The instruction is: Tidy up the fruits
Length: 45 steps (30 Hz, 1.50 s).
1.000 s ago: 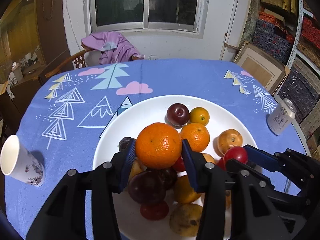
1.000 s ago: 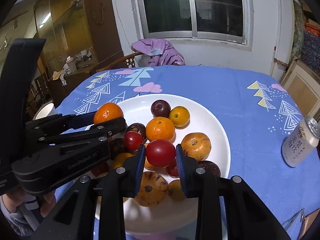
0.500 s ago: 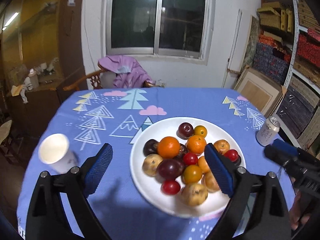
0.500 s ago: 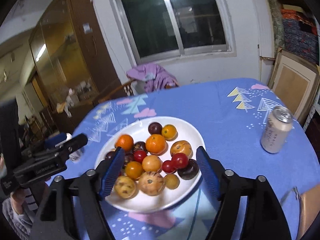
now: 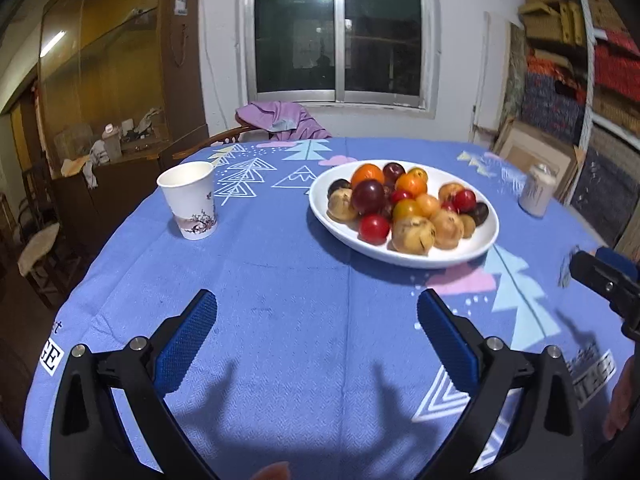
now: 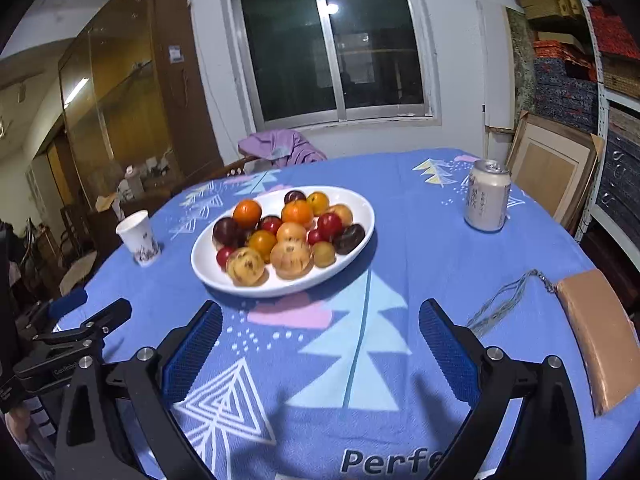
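Fruits (image 5: pixel 404 206) are piled in white plate (image 5: pixel 478 248) on blue tablecloth (image 5: pixel 280 280), well ahead of both grippers. Left gripper (image 5: pixel 316 344) and right gripper (image 6: pixel 320 346) are spread wide, nothing held.

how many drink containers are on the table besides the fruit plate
2: a paper cup standing upright left of the white plate, and a drink can upright to the plate's right. Nothing in either view suggests another one hidden.

Both wrist views face the fruit plate (image 5: pixel 404 254) (image 6: pixel 280 286).
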Each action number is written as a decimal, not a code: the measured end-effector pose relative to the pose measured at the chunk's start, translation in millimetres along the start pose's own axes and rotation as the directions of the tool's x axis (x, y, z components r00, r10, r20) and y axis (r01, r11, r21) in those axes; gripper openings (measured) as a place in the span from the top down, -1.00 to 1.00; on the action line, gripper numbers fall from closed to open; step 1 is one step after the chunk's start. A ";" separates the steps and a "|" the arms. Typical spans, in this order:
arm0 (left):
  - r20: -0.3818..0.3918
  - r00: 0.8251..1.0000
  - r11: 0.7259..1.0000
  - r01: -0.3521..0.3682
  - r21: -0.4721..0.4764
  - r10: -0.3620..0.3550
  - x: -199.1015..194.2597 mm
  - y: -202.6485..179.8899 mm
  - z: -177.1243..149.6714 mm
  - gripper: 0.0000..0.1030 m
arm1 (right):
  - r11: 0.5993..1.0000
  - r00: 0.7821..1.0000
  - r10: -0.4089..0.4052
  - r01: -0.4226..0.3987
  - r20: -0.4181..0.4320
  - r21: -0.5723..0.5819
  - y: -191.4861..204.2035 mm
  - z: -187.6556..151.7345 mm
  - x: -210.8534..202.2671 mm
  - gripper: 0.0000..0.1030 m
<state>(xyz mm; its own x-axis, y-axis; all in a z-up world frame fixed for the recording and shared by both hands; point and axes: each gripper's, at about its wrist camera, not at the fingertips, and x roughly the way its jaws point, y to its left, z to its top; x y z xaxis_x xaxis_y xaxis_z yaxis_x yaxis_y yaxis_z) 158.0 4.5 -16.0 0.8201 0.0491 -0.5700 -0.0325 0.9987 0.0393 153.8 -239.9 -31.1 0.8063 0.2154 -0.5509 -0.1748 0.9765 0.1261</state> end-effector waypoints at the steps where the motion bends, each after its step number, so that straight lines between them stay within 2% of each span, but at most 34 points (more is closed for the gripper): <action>1: 0.003 1.000 1.000 0.003 0.021 -0.003 -0.5 -3.7 -1.4 -0.92 | 1.000 1.000 -0.010 0.010 -0.002 -0.021 3.9 -0.9 1.3 -0.93; 5: 0.015 0.999 0.997 0.029 0.078 -0.031 -6.3 -16.6 -4.7 -0.92 | 0.991 0.997 -0.072 0.070 -0.014 -0.115 21.6 -9.1 6.1 -0.93; 13: 0.046 0.997 0.994 0.049 0.101 -0.054 -18.3 -27.3 -4.3 -0.92 | 0.977 0.994 -0.090 0.076 -0.062 -0.201 37.1 -20.4 12.6 -0.93; 23: 0.046 0.998 0.994 0.038 0.103 -0.043 -20.3 -26.8 -5.7 -0.92 | 0.986 0.992 -0.091 0.078 -0.083 -0.149 28.8 -19.0 15.1 -0.93; 38: 0.034 0.999 0.997 0.025 0.079 -0.028 -16.9 -22.9 -4.8 -0.92 | 0.984 0.992 -0.084 0.068 -0.095 -0.162 31.3 -20.6 16.3 -0.93; 45: 0.054 0.998 0.998 0.009 0.069 -0.013 -18.9 -21.3 -5.4 -0.92 | 0.986 0.992 -0.083 0.068 -0.091 -0.155 30.5 -20.6 15.9 -0.93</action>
<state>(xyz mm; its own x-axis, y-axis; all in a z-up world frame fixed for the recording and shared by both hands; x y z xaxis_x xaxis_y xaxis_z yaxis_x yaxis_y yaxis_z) 140.1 -17.6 -10.5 0.8501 0.0356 -0.5253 0.0143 0.9958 0.0905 149.6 -206.5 -53.0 0.7632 0.1337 -0.6322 -0.2053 0.9778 -0.0411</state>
